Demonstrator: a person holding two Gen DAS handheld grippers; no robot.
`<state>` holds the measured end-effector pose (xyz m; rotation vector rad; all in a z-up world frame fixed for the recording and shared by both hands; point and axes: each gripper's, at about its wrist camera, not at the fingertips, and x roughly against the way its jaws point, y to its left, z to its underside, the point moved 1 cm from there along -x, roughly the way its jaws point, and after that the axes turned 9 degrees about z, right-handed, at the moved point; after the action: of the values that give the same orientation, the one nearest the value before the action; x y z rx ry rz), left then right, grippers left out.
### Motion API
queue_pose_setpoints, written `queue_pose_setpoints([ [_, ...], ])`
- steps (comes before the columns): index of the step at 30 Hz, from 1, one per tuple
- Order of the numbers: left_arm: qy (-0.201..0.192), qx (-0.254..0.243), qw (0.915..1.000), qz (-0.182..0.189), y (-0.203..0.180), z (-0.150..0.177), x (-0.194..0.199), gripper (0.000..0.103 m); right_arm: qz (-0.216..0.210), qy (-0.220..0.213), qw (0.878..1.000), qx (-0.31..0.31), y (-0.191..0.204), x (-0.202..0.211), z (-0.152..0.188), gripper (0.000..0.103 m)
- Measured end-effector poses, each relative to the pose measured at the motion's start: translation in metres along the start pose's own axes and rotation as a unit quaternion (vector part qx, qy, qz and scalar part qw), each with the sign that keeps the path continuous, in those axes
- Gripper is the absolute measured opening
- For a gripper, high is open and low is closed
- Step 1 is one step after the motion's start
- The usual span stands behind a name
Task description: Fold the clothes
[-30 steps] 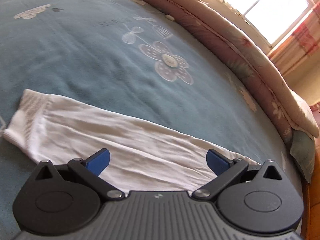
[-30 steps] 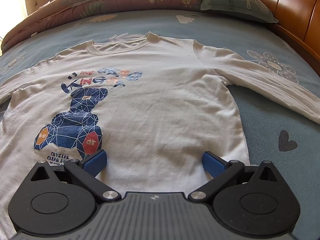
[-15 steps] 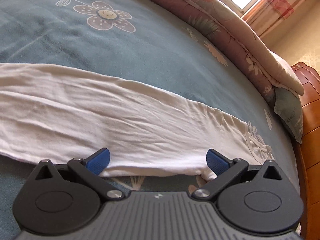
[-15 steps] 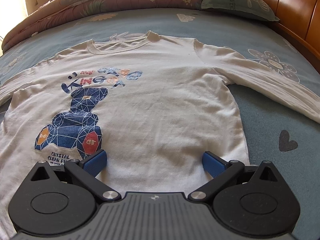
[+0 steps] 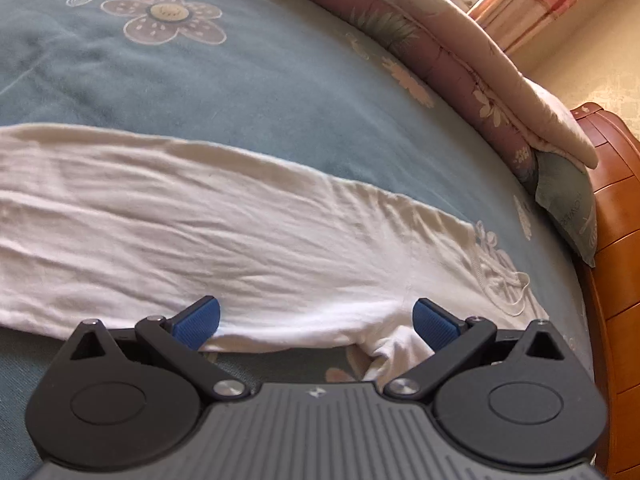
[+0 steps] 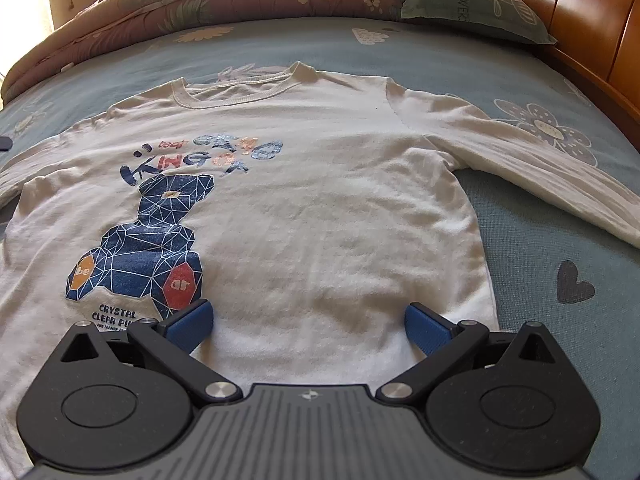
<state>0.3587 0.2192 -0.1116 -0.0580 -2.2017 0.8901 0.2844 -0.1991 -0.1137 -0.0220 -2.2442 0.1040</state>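
Observation:
A white long-sleeved shirt [image 6: 320,200] with a blue bear print [image 6: 152,240] lies flat, front up, on the blue bedsheet. Its right sleeve [image 6: 540,176] stretches out to the right. My right gripper [image 6: 308,324] is open just above the shirt's lower hem, with nothing between its blue pads. In the left wrist view the other sleeve [image 5: 200,240] runs across the frame to the armpit seam [image 5: 408,280]. My left gripper [image 5: 316,320] is open at the sleeve's near edge by the armpit, holding nothing.
A rolled floral quilt [image 6: 200,4] lies along the far side of the bed, and a green pillow [image 6: 468,0] leans on the wooden headboard [image 6: 588,32]. Bare blue sheet [image 5: 200,80] spreads beyond the sleeve. The quilt [image 5: 460,60] and headboard [image 5: 616,240] stand at the right.
My left gripper has travelled along the sleeve from the cuff toward the armpit and moved in closer. My right gripper has stayed almost still over the hem.

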Motion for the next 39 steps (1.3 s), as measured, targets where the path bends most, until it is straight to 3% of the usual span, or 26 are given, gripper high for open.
queue_pose_setpoints([
  [4,-0.007,0.007,1.0000,0.000,-0.009,-0.002,0.010,0.102,-0.001,0.003,1.000,0.001,-0.001,0.000,-0.001,0.103],
  [8,-0.005,-0.009,0.9990,0.044,-0.040,-0.004,0.013,0.102,-0.002,0.004,1.000,0.001,-0.001,0.000,-0.001,0.103],
  [14,0.032,-0.039,0.9936,0.101,-0.091,0.011,-0.021,0.102,-0.002,0.003,1.000,0.001,-0.002,0.000,-0.001,0.103],
  [17,0.056,-0.042,0.9934,0.092,-0.096,0.023,-0.043,0.102,-0.002,0.003,1.000,0.000,-0.002,0.000,-0.001,0.103],
  [20,0.065,-0.041,0.9953,0.059,-0.086,0.031,-0.052,0.102,-0.003,0.004,1.000,0.000,-0.002,0.000,-0.001,0.103],
  [31,0.076,-0.059,0.9926,0.074,-0.101,0.048,-0.014,0.102,-0.006,0.012,1.000,-0.001,-0.002,0.001,-0.002,0.103],
  [36,0.094,-0.033,0.9944,0.036,-0.086,0.067,-0.021,0.102,-0.006,0.012,1.000,-0.002,-0.002,0.001,-0.002,0.103],
  [39,0.076,-0.021,0.9967,0.020,-0.081,0.065,-0.010,0.102,-0.005,0.012,1.000,-0.002,-0.002,0.001,-0.002,0.103],
])
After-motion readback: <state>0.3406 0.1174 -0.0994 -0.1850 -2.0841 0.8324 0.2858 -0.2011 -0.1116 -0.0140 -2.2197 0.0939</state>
